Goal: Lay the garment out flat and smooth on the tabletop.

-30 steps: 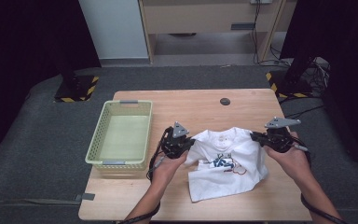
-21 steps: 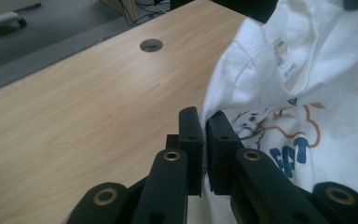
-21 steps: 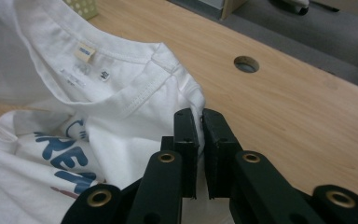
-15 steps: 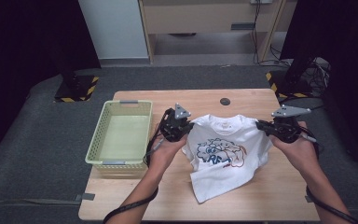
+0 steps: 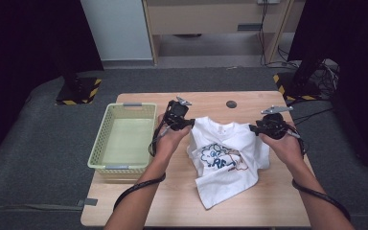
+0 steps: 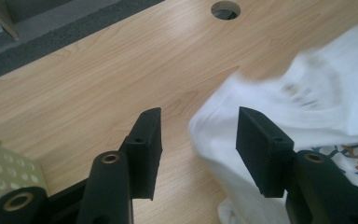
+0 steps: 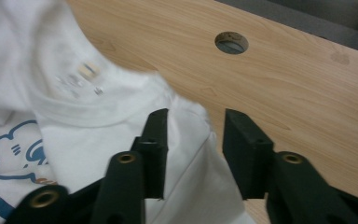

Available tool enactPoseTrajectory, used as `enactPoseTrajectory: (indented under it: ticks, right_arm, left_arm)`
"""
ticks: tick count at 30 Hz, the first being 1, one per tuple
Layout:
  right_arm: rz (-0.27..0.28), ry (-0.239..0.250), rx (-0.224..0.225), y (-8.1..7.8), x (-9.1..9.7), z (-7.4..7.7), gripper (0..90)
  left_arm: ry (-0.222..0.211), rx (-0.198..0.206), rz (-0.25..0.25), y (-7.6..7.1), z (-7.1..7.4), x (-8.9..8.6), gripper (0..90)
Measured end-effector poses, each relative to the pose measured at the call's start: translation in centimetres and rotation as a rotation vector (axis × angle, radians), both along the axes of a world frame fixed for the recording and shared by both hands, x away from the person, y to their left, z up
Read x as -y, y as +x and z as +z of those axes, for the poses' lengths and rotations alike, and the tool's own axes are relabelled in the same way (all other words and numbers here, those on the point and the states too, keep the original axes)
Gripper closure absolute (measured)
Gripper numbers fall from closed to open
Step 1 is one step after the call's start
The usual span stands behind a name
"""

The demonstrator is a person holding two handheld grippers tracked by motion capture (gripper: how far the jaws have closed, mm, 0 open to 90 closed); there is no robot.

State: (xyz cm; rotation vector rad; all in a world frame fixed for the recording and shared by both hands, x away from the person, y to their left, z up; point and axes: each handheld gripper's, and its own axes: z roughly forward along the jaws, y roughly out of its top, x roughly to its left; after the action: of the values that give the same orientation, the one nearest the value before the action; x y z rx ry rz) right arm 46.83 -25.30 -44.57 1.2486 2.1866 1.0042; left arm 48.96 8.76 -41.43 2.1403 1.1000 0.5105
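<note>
We hold two grippers over one white T-shirt. Our left gripper (image 5: 188, 123) has just been opening; in its own view the jaws stand apart with the shirt's shoulder edge beneath the gap, unpinched. Our right gripper (image 5: 255, 128) has likewise just been opening, its jaws parted above the other shoulder. The T-shirt (image 5: 227, 160) lies print-up on the table (image 5: 278, 201), collar toward the far edge, its long axis running from there back toward us, the hem skewed to our left. One green basket (image 5: 120, 143) sits just left of it. The right gripper view shows the collar label (image 7: 87, 71); the high view shows the blue print.
</note>
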Motion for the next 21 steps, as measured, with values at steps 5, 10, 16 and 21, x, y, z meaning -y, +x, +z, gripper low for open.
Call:
enactPoseTrajectory:
  ticks: [5, 10, 16, 21]
  right_arm:
    - [0.020, -0.008, -0.015, -1.4, 0.1, -0.4, 45.7]
    - [0.054, -0.020, -0.025, -3.9, -0.1, -0.9, 43.4]
    - [0.093, -0.021, -0.040, -7.0, -1.2, -1.8, 42.3]
    - [0.144, -0.034, -0.047, -9.6, -2.1, -2.5, 41.5]
  left_arm:
    - [-0.021, 0.008, -0.015, -1.4, 0.0, -0.2, 47.2]
    - [-0.016, 0.018, -0.051, -3.5, 0.0, 0.1, 45.5]
    - [-0.029, 0.017, -0.076, -6.2, -1.2, 0.8, 44.1]
    - [-0.026, 0.018, -0.097, -8.1, -2.1, 1.3, 43.7]
